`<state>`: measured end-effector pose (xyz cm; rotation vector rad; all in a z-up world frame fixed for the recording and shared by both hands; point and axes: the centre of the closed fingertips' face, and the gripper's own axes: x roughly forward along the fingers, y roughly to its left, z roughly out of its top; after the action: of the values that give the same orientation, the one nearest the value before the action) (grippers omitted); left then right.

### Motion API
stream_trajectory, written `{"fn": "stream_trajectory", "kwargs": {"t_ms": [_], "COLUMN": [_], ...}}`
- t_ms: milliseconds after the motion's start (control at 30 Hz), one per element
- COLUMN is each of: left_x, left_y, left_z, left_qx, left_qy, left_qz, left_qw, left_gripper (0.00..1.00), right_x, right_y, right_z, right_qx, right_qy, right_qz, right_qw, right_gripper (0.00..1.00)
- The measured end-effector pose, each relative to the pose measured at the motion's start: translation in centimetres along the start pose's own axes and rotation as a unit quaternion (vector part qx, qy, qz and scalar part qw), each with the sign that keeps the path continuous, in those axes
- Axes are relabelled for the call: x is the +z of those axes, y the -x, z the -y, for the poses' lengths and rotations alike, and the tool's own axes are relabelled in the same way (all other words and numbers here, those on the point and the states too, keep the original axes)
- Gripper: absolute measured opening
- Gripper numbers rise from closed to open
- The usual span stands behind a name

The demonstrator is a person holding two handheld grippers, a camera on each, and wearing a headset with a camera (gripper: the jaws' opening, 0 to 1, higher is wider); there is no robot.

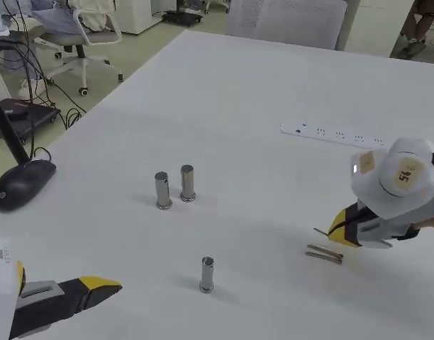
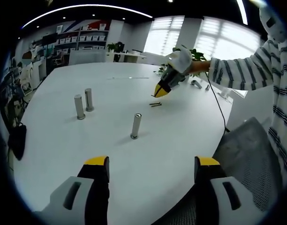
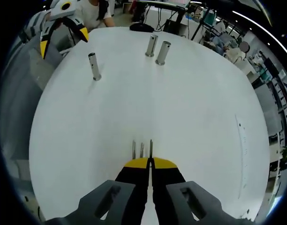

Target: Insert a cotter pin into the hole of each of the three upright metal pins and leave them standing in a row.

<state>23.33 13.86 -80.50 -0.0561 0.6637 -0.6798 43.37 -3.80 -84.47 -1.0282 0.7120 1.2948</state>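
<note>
Cotter pin [image 3: 150,147] clamped at right gripper [image 3: 150,161] tip, pointing forward.

Left gripper [image 2: 152,161] agape; right gripper [image 3: 149,162] pinching cotter pin [image 3: 150,147]

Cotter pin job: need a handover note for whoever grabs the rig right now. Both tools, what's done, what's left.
The right tool is shut on one cotter pin, which sticks out past its tip.
The left tool is open and empty, low by the near edge of the table.
Two spare cotter pins lie on the table beside the right tool's tip.
One metal pin and a second metal pin stand upright side by side. The third metal pin stands apart, nearer the person.
Done: one cotter pin is in hand. No insertion is visible.
Left: insert all three and line the metal pins up in a row.
</note>
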Motion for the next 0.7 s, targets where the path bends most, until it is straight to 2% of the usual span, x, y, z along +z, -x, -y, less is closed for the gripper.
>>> {"fn": "stream_trajectory", "kwargs": {"t_ms": [133,200,400,533,700], "left_x": [0.2,0.5,1.8,3.1,4.8], "left_y": [0.1,0.1,-0.2,-0.9,-1.7], "left_z": [0.0,-0.2,-0.4,-0.1,0.3], "left_qx": [0.003,0.01,0.012,-0.002,-0.021], "left_qy": [-0.009,-0.012,-0.021,-0.039,-0.046], "left_qz": [0.0,0.004,0.015,0.015,0.023], "left_qw": [1.0,0.9999,0.9996,0.9991,0.9985], "left_gripper": [0.72,0.68,0.65,0.63,0.61], "right_x": [0.1,0.2,0.9,1.3,1.6], "right_y": [0.7,1.0,1.8,2.2,2.8], "right_z": [-0.6,-1.0,-1.9,-2.5,-3.1], "right_qx": [-0.01,-0.012,-0.024,-0.025,-0.04], "right_qy": [0.007,0.01,0.03,0.028,0.045], "right_qz": [0.002,0.002,0.005,0.011,0.007], "right_qw": [0.9999,0.9999,0.9993,0.9992,0.9982], "right_gripper": [0.01,0.01,0.01,0.01,0.01]}}
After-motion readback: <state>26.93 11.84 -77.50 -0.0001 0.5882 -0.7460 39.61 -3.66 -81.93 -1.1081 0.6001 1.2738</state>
